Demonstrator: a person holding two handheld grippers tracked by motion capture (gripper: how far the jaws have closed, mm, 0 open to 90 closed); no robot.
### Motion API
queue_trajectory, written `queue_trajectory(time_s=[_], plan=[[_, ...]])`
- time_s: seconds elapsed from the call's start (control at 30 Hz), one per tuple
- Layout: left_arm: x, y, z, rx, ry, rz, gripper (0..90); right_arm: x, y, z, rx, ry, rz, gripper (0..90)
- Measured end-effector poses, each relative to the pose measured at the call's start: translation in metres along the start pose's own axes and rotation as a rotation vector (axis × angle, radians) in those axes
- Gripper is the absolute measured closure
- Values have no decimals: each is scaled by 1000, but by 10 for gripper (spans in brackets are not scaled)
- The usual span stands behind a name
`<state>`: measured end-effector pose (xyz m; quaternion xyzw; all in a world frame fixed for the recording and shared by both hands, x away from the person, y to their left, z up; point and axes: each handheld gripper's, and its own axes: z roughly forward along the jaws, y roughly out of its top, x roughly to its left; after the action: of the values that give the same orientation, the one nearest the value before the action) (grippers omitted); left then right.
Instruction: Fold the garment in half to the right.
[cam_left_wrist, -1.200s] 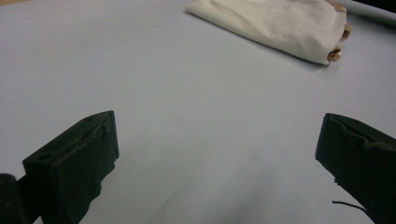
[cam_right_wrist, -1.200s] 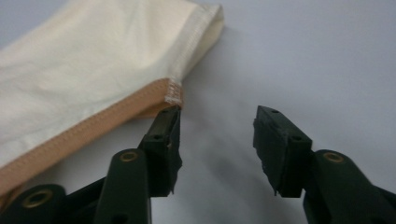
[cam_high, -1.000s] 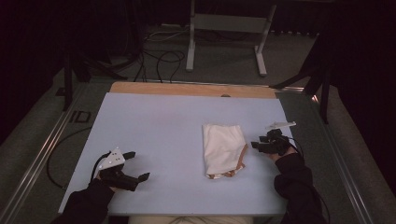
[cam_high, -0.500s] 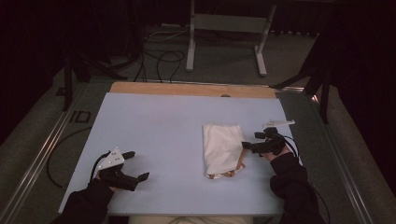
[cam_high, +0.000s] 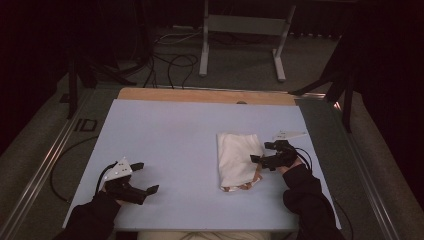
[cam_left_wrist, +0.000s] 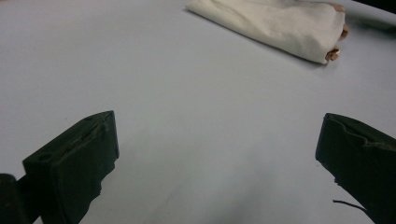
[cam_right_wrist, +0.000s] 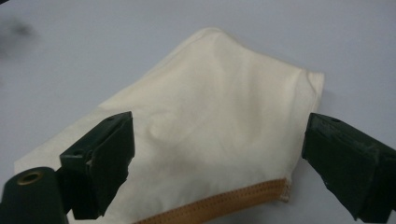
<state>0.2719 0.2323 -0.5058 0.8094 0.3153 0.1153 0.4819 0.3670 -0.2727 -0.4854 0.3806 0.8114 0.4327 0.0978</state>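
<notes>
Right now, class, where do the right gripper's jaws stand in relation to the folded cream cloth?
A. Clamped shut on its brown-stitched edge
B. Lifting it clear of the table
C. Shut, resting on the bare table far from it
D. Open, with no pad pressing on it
D: in the right gripper view the right gripper has its jaws spread wide over the folded cream cloth, which lies flat on the table.

Folded cream cloth (cam_high: 237, 159) flat on table
</notes>
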Motion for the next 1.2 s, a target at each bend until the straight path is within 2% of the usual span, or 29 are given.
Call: queue_trajectory(time_s=[0.2, 0.33, 0.57, 0.87, 1.03, 1.2], plan=[[2, -1, -1, 17, -12, -9, 2, 7, 0, 3, -2, 34, -19, 95], [1, -1, -1, 36, -15, 5, 2, 12, -1, 5, 0, 35, -26, 95], [-1, -1, -3, 52, 5, 24, 1, 17, -4, 7, -1, 37, -32, 95], [-2, -1, -10, 59, 13, 48, 0, 22, -14, -2, -23, 52, -41, 94], [0, -3, -13, 61, 7, 39, 0, 24, -22, -9, -31, 53, -38, 93], [2, -5, -16, 57, 20, 29, 0, 26, -31, -13, -33, 49, -51, 93]])
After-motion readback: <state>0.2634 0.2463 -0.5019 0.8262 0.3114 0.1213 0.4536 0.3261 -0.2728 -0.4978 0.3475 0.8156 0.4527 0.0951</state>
